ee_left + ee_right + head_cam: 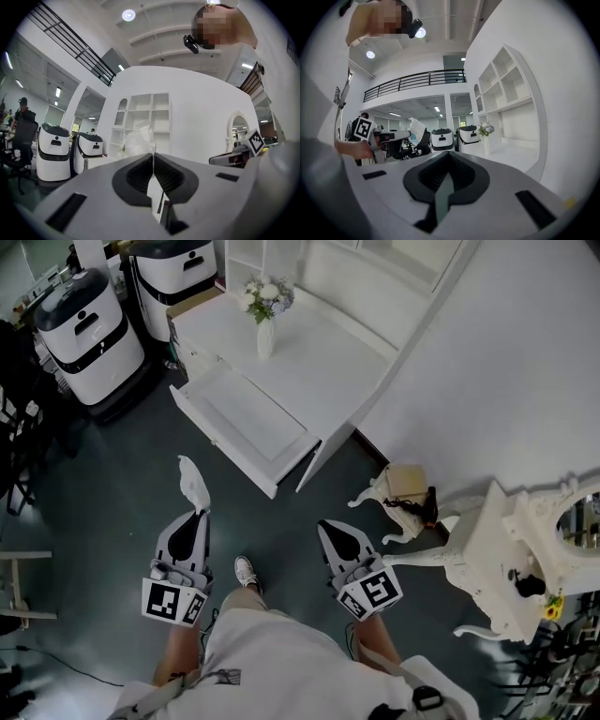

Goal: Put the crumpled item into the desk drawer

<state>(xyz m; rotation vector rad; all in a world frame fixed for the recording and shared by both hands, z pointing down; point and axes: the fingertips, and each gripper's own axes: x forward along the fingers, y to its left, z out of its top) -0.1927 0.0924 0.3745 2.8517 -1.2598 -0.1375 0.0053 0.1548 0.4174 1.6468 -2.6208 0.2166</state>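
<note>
A crumpled white item (pixel 193 482) sticks out past the tips of my left gripper (pixel 199 513), which is shut on it over the dark floor. In the left gripper view the item (pixel 139 140) rises above the closed jaws of the left gripper (pixel 153 155). The white desk (pixel 309 352) lies ahead, and its drawer (pixel 246 416) is pulled out and shows a bare white bottom. My right gripper (pixel 325 525) is level beside the left one, shut, with nothing in it. The right gripper view shows the right gripper (pixel 449 153) with its jaws meeting, and the item (pixel 416 127) off to the left.
A vase of flowers (pixel 265 311) stands on the desk top. Two white machines (pixel 90 334) are parked at the far left. To the right are an ornate white side table (pixel 487 549) and a brown box (pixel 405 482) on the floor. The person's shoe (pixel 246 570) is between the grippers.
</note>
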